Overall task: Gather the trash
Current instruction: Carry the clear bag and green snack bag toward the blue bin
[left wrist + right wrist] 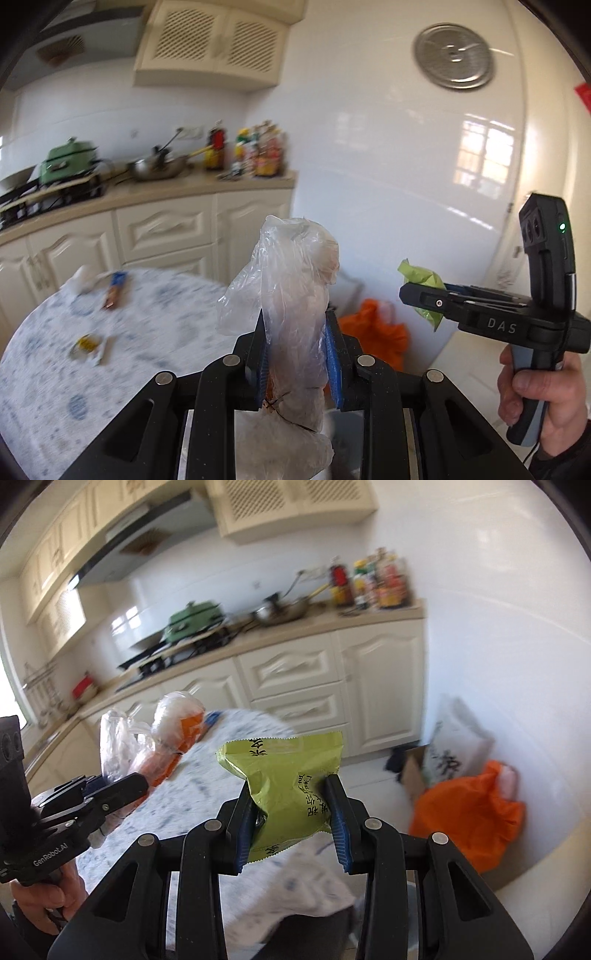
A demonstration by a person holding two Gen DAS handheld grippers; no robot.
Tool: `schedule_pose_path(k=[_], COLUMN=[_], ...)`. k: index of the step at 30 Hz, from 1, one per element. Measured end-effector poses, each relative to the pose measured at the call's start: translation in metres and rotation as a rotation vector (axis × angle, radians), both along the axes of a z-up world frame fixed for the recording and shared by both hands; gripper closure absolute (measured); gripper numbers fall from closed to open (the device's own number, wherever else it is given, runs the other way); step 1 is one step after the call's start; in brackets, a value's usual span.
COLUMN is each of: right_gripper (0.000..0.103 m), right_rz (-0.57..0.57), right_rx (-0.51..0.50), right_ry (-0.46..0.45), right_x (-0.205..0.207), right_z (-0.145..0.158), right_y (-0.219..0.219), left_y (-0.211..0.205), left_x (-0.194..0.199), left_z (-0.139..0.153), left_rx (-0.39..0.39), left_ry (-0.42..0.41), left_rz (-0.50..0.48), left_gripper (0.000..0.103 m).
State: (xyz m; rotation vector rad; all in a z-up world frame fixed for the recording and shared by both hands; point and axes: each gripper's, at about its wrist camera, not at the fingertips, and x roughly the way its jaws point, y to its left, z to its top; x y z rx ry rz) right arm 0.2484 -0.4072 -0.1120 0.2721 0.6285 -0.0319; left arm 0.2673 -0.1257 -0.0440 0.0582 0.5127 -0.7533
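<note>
Kitchen, orange bag (469, 823) on floor, contents unclear

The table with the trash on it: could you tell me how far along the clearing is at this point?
Under way. In hand: the left gripper is shut on a clear plastic bag, and the right gripper is shut on a green wrapper, both lifted off the table. Left: a blue-topped wrapper and a small yellow wrapper lie there. Nothing visibly binned yet.

Cream kitchen cabinets (166, 225), white tiled wall (388, 155)
</note>
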Motion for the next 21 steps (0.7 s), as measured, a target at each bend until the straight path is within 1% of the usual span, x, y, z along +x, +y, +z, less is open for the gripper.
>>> schedule_pose_path(k=[5, 7, 11, 13, 16, 21], right_gripper=[0.067, 0.067, 0.067, 0.067, 0.067, 0.067], right_rz=[-0.104, -0.14, -0.183, -0.199, -0.221, -0.257], right_rx=[-0.007, -0.007, -0.001, 0.01, 0.043, 0.138], right_ry=[-0.017, -0.014, 0.006, 0.022, 0.062, 0.155], right_x=[-0.036, -0.048, -0.061, -0.065, -0.066, -0.061], right_z=[0.005, 0.003, -0.007, -0.017, -0.041, -0.097], right_y=[-0.036, -0.05, -0.068, -0.077, -0.092, -0.119], left_y=[-0.036, -0.052, -0.079, -0.094, -0.119, -0.16], left_x=[-0.026, -0.031, -0.037, -0.04, -0.042, -0.031], left_z=[0.002, 0.001, -0.012, -0.022, -0.041, -0.079], left_rx=[-0.02, -0.022, -0.014, 0.004, 0.041, 0.12], left_ry=[-0.026, -0.024, 0.003, 0.025, 0.071, 0.169], left_rz=[-0.09, -0.12, -0.174, -0.198, -0.224, -0.25], left_gripper=[0.081, 0.081, 0.081, 0.081, 0.081, 0.081])
